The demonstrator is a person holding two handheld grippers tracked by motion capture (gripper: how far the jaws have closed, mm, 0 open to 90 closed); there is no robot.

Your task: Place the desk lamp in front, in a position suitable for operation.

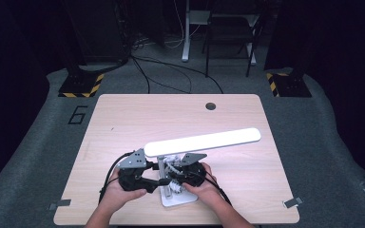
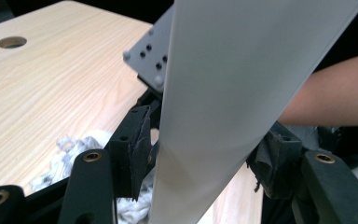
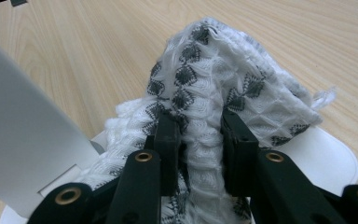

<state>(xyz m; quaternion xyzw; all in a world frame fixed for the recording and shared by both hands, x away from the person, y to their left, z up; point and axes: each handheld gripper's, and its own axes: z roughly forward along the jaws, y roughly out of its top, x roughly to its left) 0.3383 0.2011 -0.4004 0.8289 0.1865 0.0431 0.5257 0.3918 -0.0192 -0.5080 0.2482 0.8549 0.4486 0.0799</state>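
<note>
Wooden table | left gripper jaws clasp lamp arm | right gripper pinches patterned cloth over lamp base | both hands low, near edge; base mostly hidden.

The high view is dim and soft, dark at its edges; the lit lamp head glares white, its detail blown out; the table around it is evenly bright; both gripper views are brighter, with near jaws slightly blurred.
</note>
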